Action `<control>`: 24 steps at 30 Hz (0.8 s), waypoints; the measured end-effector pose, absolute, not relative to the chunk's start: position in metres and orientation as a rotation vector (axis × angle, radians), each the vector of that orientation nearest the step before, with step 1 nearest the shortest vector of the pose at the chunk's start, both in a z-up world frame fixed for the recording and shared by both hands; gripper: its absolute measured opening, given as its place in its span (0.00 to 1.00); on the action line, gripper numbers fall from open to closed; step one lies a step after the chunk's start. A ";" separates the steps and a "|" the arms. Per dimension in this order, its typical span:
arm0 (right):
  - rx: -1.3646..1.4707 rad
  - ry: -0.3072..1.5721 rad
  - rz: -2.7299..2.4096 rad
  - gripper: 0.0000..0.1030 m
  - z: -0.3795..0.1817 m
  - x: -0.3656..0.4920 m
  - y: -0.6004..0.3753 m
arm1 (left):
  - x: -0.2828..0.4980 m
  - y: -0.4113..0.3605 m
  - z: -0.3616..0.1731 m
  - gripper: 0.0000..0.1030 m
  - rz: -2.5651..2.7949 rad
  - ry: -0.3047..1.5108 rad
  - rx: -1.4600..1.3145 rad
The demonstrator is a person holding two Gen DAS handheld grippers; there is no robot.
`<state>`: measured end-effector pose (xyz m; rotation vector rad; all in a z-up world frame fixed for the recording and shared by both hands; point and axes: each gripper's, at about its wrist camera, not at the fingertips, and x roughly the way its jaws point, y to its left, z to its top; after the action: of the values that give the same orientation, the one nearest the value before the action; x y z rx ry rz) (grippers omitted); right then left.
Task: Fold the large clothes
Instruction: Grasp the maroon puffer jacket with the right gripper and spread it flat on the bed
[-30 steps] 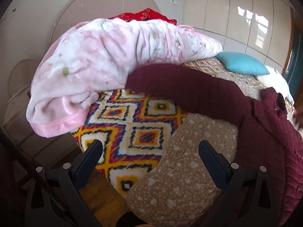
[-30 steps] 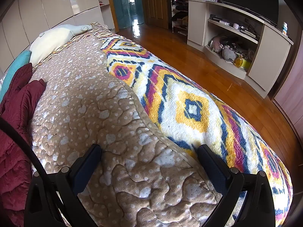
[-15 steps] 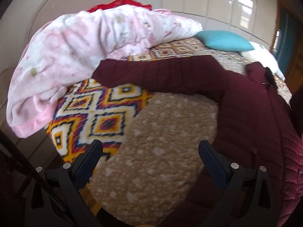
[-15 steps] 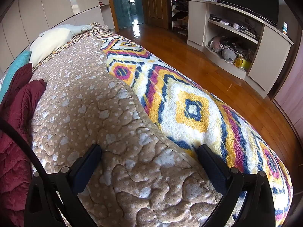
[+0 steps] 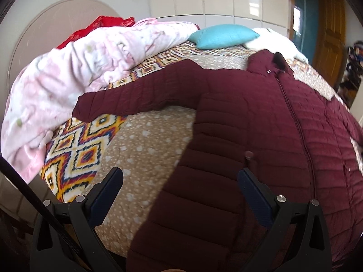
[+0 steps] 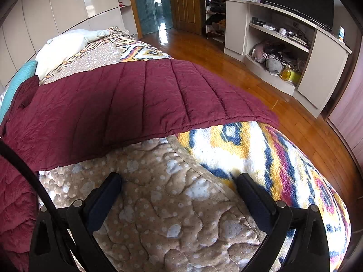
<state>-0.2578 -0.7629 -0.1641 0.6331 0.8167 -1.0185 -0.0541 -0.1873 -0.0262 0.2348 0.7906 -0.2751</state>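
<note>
A large maroon quilted coat (image 5: 261,124) lies zipped and spread over the bed, with one sleeve (image 5: 136,97) stretched out to the left. My left gripper (image 5: 180,174) hovers open over the coat's near edge, nothing between its fingers. In the right wrist view a wide maroon panel of the coat (image 6: 136,95) drapes across the tan quilt (image 6: 170,204). My right gripper (image 6: 179,178) stands open just in front of that panel's hem, above the quilt, holding nothing.
A pink blanket (image 5: 79,68) and a red cloth (image 5: 97,25) are heaped at the bed's left end. A teal pillow (image 5: 222,36) and a white pillow (image 6: 65,45) lie at the far side. A patterned fleece (image 6: 261,154) covers the bed edge; wooden floor (image 6: 249,86) and a TV cabinet (image 6: 317,68) lie beyond.
The left view has swung right, so the coat now fills it. In the right view the maroon panel has come across the tan quilt, which lay bare before. Both grippers stay open.
</note>
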 end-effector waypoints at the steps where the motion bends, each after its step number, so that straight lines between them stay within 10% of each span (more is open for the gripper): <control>1: 0.634 0.817 -1.018 1.00 -0.165 -0.258 -0.763 | -0.060 -0.193 -0.025 0.98 -0.279 0.787 0.251; 24: 0.645 0.789 -0.754 0.98 -0.099 -0.382 -0.591 | -0.158 -0.237 0.016 0.98 -0.539 0.896 0.148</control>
<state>-0.3817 -0.5915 -0.0986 0.6455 0.7891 -0.7540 -0.1584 -0.2368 0.0155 0.1480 0.8957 -0.5386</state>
